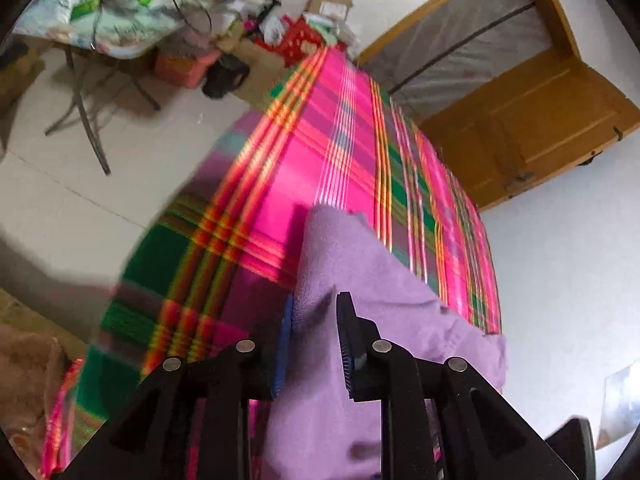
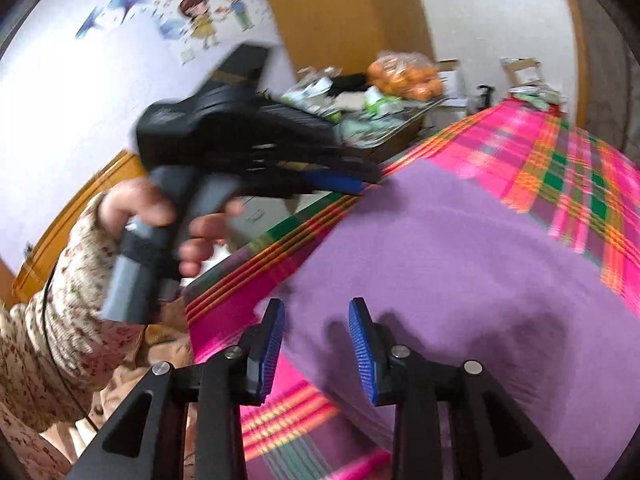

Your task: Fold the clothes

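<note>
My left gripper (image 1: 312, 344) is pinching a raised fold of the purple garment (image 1: 360, 280), its two blue-padded fingers (image 1: 283, 344) pressing in close on the cloth from both sides. My right gripper (image 2: 316, 344) is hanging with its jaws standing apart, nothing between them, hovering just above the near edge of the same garment (image 2: 460, 248).

The one purple garment is lying spread on the bed, over a plaid bedspread (image 1: 320, 136) in pink, green and orange. From the right wrist view, my left hand (image 2: 160, 220) in a speckled knit sleeve (image 2: 60, 288) is gripping the grey handle, and that tool is blocking part of the room behind it.

I am reading no brand or label anywhere; motion blur is smearing the fine detail. Two cartoon children stickers (image 2: 216, 8) are showing on the white wall. Beyond the bed, a cluttered folding table (image 1: 120, 36) is carrying a bag of oranges (image 2: 404, 76). One red crate (image 1: 298, 40) is sitting on the floor near cardboard boxes, and a wooden door (image 1: 532, 120) is standing open beside the bed.
</note>
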`<state>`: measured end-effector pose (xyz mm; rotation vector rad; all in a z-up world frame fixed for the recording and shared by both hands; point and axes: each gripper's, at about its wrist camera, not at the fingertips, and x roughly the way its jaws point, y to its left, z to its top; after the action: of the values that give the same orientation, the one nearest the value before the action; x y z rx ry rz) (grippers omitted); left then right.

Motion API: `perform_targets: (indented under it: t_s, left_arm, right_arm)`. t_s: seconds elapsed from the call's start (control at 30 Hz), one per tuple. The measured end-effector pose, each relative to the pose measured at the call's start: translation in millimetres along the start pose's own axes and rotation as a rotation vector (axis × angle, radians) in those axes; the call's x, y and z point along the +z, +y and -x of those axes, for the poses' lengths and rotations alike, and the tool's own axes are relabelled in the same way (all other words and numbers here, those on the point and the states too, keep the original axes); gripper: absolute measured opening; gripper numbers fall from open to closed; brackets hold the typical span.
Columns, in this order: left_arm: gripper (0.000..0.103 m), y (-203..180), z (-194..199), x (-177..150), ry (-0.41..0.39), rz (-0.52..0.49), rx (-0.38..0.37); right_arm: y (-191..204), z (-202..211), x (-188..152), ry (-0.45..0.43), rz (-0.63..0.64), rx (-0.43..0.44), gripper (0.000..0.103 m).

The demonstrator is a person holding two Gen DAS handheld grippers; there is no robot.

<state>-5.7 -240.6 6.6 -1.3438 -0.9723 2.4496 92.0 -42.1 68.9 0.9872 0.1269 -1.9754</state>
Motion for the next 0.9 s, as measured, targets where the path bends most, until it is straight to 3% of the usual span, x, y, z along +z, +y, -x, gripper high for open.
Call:
perform_targets:
  t_s: [0.17,0.23,0.37,0.63,0.73,0.9]
  left_arm:
    - [0.026,-7,40,-7,-0.103,-0.013,0.040]
    - [0.027,-18,42,-12,-0.100,-0.028,0.039]
    - [0.029,-52,15,-25,-0.034,-0.087,0.009]
    - [0.029,-119,-39,-52,0.097,-0.205,-0.051]
    - [0.029,-144,-59,-62,0.146,-0.249,-0.073]
    - [0.029,-175,-91,-75,0.213,-0.300,-0.085]
  right_arm:
    - [-44,41,-6,-0.085,-0.107,-0.108,0.039]
    - [-64,53,-11,-0.101,-0.138,-0.179,0.039]
    - [-105,97,-40,-0.124,-0.215,-0.365,0.039]
    - [-215,159,-103,-0.095,-0.509,-0.616,0.039]
    - [-243,174,-118,-0.091,-0.560,-0.697,0.039]
    - [-268,200,-140,-0.118,-0.617,-0.729,0.037]
